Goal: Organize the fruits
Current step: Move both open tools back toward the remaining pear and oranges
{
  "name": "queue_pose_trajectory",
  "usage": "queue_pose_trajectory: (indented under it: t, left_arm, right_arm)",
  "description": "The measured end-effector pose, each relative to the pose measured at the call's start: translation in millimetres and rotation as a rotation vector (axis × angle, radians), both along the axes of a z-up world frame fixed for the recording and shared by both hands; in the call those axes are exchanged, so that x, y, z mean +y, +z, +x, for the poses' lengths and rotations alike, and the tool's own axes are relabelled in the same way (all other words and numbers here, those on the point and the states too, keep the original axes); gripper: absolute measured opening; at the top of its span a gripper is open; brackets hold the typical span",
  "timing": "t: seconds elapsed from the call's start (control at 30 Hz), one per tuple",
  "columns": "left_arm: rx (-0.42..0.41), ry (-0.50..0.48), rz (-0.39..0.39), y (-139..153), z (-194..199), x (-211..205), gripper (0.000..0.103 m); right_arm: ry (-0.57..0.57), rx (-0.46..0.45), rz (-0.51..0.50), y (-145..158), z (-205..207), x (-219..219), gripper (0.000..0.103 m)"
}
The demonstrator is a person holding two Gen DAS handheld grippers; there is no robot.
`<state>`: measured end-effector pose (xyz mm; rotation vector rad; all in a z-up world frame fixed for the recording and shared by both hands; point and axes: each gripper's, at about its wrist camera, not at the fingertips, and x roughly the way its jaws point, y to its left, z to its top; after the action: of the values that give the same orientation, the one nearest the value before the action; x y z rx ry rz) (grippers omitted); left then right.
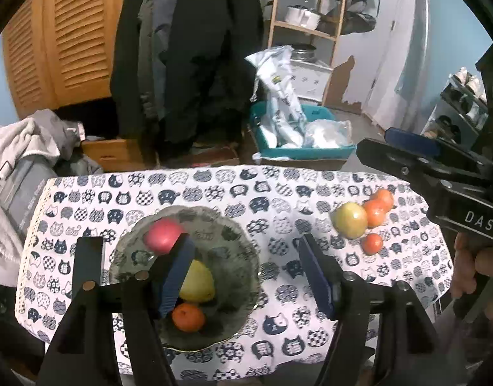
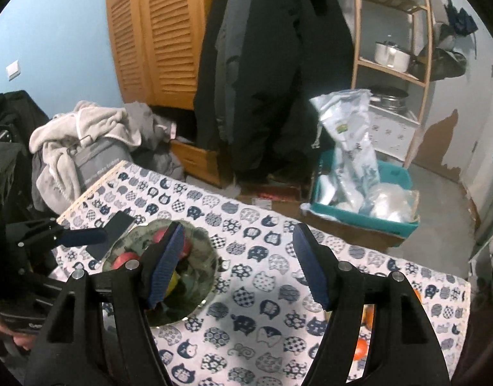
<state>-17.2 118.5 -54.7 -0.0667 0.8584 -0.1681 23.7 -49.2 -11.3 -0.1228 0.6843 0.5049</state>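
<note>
A glass bowl [image 1: 243, 257] sits on the cat-print tablecloth [image 1: 272, 193]. It holds a red apple [image 1: 162, 234], a yellow fruit [image 1: 198, 281] and an orange mandarin [image 1: 188, 317]. To the right on the cloth lie a green-yellow apple [image 1: 351, 223] and three orange mandarins [image 1: 376, 212]. My left gripper [image 1: 246, 273] is open and empty, hovering over the bowl's right side. My right gripper [image 2: 240, 263] is open and empty above the cloth, right of the bowl [image 2: 201, 276]; it also shows in the left wrist view [image 1: 407, 157]. Mandarins [image 2: 360, 349] peek out behind its right finger.
Beyond the table's far edge stand a teal bin [image 1: 304, 151] with plastic bags, hanging dark coats [image 1: 188, 48], a wooden louvred cupboard [image 1: 63, 38] and a wooden shelf [image 1: 307, 9]. A pile of clothes [image 1: 24, 148] lies at the left.
</note>
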Motion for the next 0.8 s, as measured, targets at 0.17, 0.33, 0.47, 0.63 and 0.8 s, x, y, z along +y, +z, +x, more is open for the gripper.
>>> queue_pose_trajectory:
  t: [0.17, 0.33, 0.47, 0.63, 0.8]
  left_arm:
    - [-0.013, -0.030, 0.003, 7, 0, -16, 0.070]
    - [-0.009, -0.055, 0.004, 9, 4, -33, 0.070]
    - [0.008, -0.077, -0.010, 9, 7, -46, 0.070]
    - [0.005, -0.110, -0.021, 15, 8, -67, 0.071]
    - [0.015, -0.142, -0.021, 17, 12, -93, 0.073]
  right_arm:
    - [-0.032, -0.001, 0.012, 6, -2, -23, 0.071]
    - [-0.077, 0.007, 0.014, 7, -2, -47, 0.071]
    - [-0.110, 0.012, 0.022, 8, -2, -66, 0.071]
    - [-0.149, 0.009, 0.026, 11, -5, -91, 0.072]
    - [-0.198, 0.016, 0.016, 6, -7, -122, 0.074]
